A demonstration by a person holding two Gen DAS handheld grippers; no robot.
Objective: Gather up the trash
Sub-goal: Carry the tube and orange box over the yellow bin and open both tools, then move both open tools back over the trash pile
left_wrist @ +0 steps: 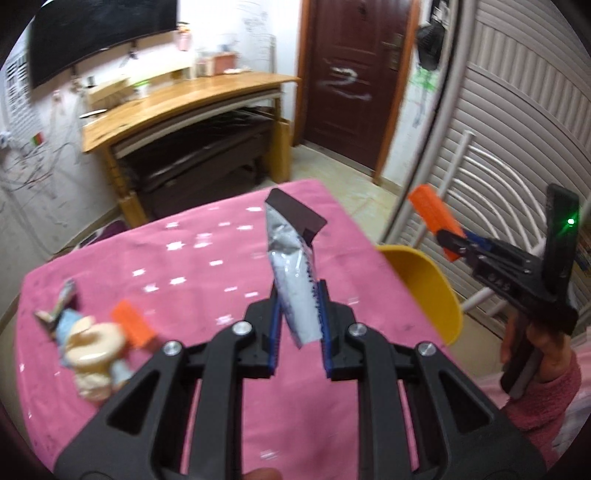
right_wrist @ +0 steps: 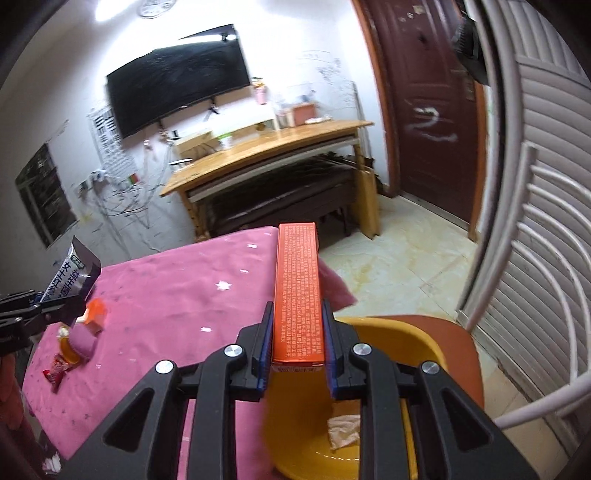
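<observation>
Left gripper [left_wrist: 299,295] clamps a silver-and-white foil sachet [left_wrist: 291,258]; right gripper [right_wrist: 298,314] clamps a long orange cardboard box [right_wrist: 297,295] over the pink-clothed table's [right_wrist: 177,295] right edge.

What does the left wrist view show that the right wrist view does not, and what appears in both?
Left wrist only: the hand in a pink sleeve holding the right gripper, and a pale blue wrapper on the table.

Right wrist only: crumpled paper inside the yellow bin, a red candy wrapper, a wall clock.

Both: the pink tablecloth, the silver sachet in the left gripper, the orange box, the wooden desk, the brown door.
</observation>
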